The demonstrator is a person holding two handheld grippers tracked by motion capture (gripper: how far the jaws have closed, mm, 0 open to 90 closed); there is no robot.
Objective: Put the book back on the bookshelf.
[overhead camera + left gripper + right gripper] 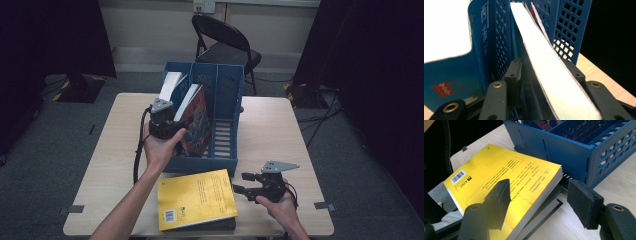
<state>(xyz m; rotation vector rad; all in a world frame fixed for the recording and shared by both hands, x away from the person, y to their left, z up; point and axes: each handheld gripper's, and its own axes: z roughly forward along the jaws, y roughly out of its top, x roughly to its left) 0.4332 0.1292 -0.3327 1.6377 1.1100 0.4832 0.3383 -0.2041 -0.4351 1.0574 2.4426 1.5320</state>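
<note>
A blue slotted file rack [227, 150] stands mid-table. A book with a colourful cover [196, 120] leans in its middle slot, and a blue book [170, 85] with white pages stands in the left slot. My left gripper [167, 122] straddles the leaning book from the front. In the left gripper view, that book's white page edge [549, 70] runs between the jaws; it lies against the right one, with a dark gap at the left pad [516, 72]. A yellow book [196, 197] lies on a dark book [210, 225] at the front edge. My right gripper [241, 182] rests open beside the yellow book [499, 170], holding nothing.
The table [280, 130] is light wood with bare room right of the rack [569, 150]. A black folding chair [225, 45] stands behind the table. Dark curtains hang at both sides. The left gripper's cable [136, 155] trails down the table's left part.
</note>
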